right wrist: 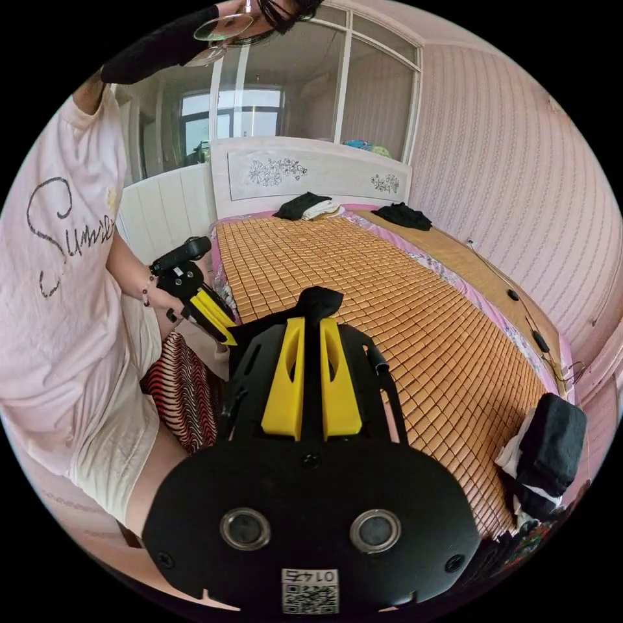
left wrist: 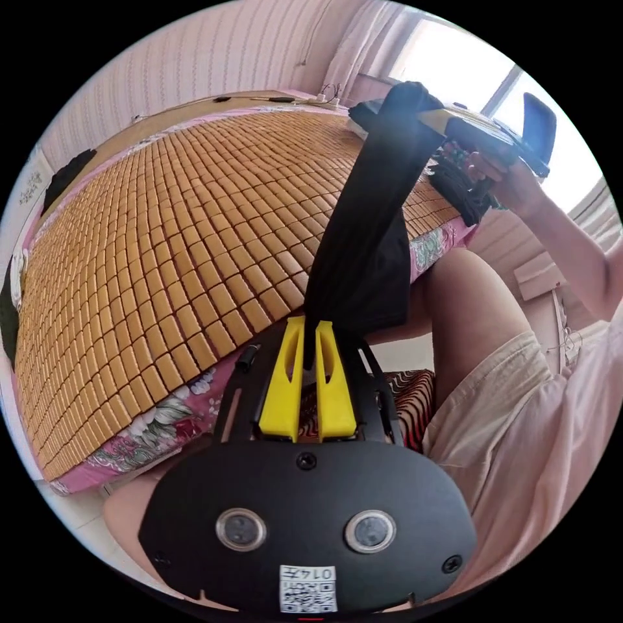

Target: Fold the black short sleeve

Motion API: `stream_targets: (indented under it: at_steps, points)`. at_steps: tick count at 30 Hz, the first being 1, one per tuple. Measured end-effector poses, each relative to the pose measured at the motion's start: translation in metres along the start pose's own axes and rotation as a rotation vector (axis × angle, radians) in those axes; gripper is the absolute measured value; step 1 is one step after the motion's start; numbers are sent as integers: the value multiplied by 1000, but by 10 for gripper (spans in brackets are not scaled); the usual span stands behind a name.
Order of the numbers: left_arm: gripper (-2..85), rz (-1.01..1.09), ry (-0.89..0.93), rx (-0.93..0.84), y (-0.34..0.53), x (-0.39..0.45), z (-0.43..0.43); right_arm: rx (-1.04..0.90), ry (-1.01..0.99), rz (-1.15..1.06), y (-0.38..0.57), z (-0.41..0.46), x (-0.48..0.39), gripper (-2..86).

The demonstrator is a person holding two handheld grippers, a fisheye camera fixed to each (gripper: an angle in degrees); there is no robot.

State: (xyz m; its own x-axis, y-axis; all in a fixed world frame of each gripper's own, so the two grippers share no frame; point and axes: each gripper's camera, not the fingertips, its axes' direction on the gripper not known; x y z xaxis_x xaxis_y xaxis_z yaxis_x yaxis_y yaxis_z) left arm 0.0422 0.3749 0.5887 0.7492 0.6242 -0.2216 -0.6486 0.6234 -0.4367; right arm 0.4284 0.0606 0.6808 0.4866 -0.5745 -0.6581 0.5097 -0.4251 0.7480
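The black short sleeve (left wrist: 373, 220) hangs stretched in the air over the near edge of the bed, between my two grippers. In the left gripper view my left gripper (left wrist: 310, 328) is shut on its lower end, the cloth pinched between the yellow jaws. The right gripper (left wrist: 448, 123) holds the upper end near the window, in a hand. In the right gripper view my right gripper (right wrist: 311, 321) is shut on a bunched black fold (right wrist: 318, 302). The left gripper (right wrist: 220, 328) shows there too, gripped by a hand beside the bed.
A bamboo mat (left wrist: 162, 233) covers the bed (right wrist: 363, 285) over a pink floral sheet. Dark folded clothes lie by the headboard (right wrist: 305, 206), at the far side (right wrist: 403, 215) and stacked on the near corner (right wrist: 548, 451). A person in a pink shirt stands beside the bed; a striped cushion (right wrist: 178, 383) is next to them.
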Motion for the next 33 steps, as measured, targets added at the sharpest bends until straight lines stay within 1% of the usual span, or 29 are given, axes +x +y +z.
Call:
stream_targets:
  at_steps: [4,9,12,16,19,20,22,24,25,26,27,28,29,30,31,33]
  points:
    - [-5,151,-57,83,-5,38,-51,63,94,142,18,-42,-10,36]
    - [-8,265,-29,169,-32,64,-101,176,241,333,39,-98,-17,35]
    - [-9,311,-6,231,-62,76,-118,222,336,366,39,-130,-15,34]
    - [-10,378,57,307,-122,91,-129,218,426,323,28,-173,4,32]
    - [-9,427,108,382,-178,103,-127,154,474,283,4,-211,47,31]
    - [-8,445,127,406,-205,110,-123,97,504,269,-10,-221,73,32]
    - [-4,473,104,453,-253,124,-121,-20,556,275,-36,-228,127,36]
    - [4,429,89,509,-310,135,-116,-177,577,398,-68,-230,225,49]
    - [14,393,94,514,-351,140,-107,-206,586,454,-72,-229,251,53]
    - [47,337,53,494,-391,142,-92,-278,628,583,-76,-225,298,78]
    - [64,290,35,461,-409,140,-82,-351,655,715,-74,-220,330,97]
    - [77,252,1,368,-436,138,-64,-362,657,753,-73,-219,338,105]
    - [85,232,-49,303,-449,135,-52,-312,662,803,-76,-220,340,116]
    - [86,233,-82,294,-450,134,-49,-250,669,766,-84,-221,332,124]
    - [84,238,-139,291,-447,130,-48,-241,686,728,-89,-220,326,124]
    - [77,286,-158,290,-432,120,-53,-291,826,583,-106,-213,301,128]
